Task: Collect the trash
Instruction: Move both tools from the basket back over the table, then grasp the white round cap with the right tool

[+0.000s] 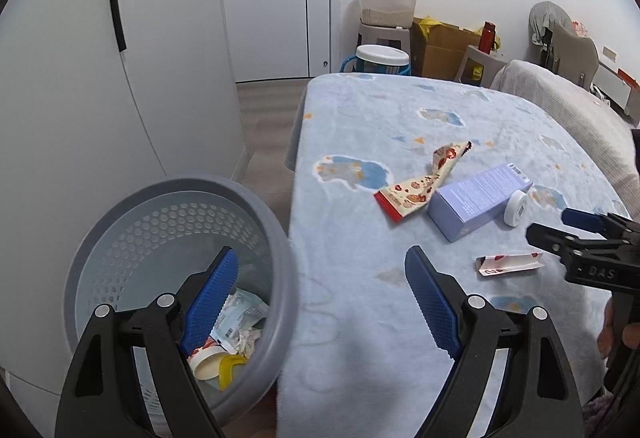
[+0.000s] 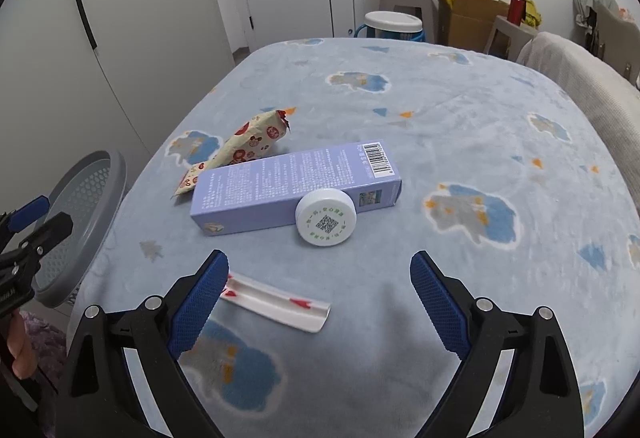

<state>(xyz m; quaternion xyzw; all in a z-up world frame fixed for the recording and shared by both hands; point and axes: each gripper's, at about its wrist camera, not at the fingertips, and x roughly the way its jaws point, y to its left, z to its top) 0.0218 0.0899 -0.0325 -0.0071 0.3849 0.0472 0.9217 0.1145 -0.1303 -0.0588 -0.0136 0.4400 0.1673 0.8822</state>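
Blue-clothed worktop (image 2: pixel 460 110) is seen carrying a flat wrapper (image 2: pixel 276 302) at lower centre of the right view, beside the empty, open right tool (image 2: pixel 320 278); thin film may be missed, fleece pinched instead.

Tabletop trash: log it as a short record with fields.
surface: table under a blue patterned blanket
items left: snack wrapper, purple carton, white cap touching the carton, small torn wrapper
bin: grey perforated basket beside the table, already holding scraps
left tool: open, empty
right tool: open, empty, above the small wrapper
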